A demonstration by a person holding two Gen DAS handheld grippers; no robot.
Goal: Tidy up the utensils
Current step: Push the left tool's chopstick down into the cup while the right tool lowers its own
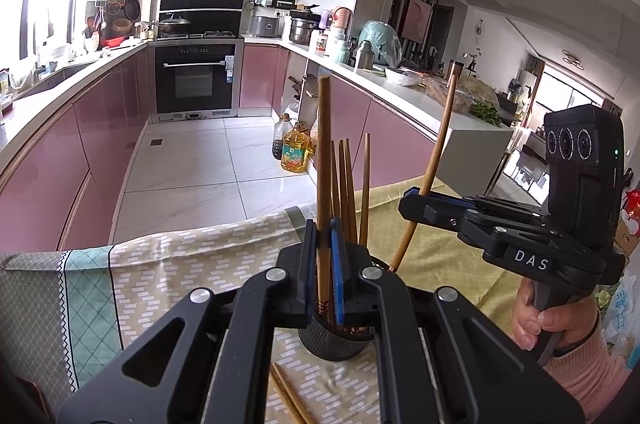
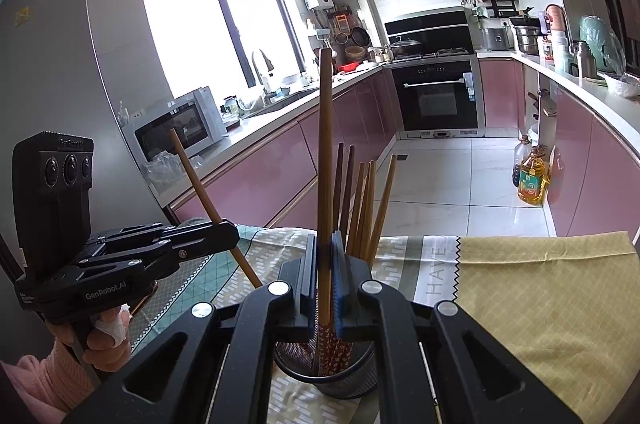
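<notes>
A black mesh cup [image 1: 328, 340] [image 2: 348, 380] stands on the patterned tablecloth [image 1: 180, 264] with several wooden chopsticks [image 1: 348, 183] [image 2: 360, 203] upright in it. My left gripper [image 1: 322, 236] [image 2: 230, 230] is shut on one chopstick [image 1: 323, 151] [image 2: 200, 179], whose lower end reaches the cup's mouth. My right gripper [image 2: 326, 248] [image 1: 414, 201] is shut on another chopstick [image 2: 325, 143] [image 1: 440, 143]. In the right wrist view its patterned lower end dips into the cup. The two grippers face the cup from opposite sides.
Two loose chopsticks [image 1: 286, 396] lie on the cloth in front of the cup. The table's far edge drops to the tiled kitchen floor, where oil bottles [image 1: 295, 151] stand by the pink cabinets. A hand in a pink sleeve [image 1: 552, 320] grips the right handle.
</notes>
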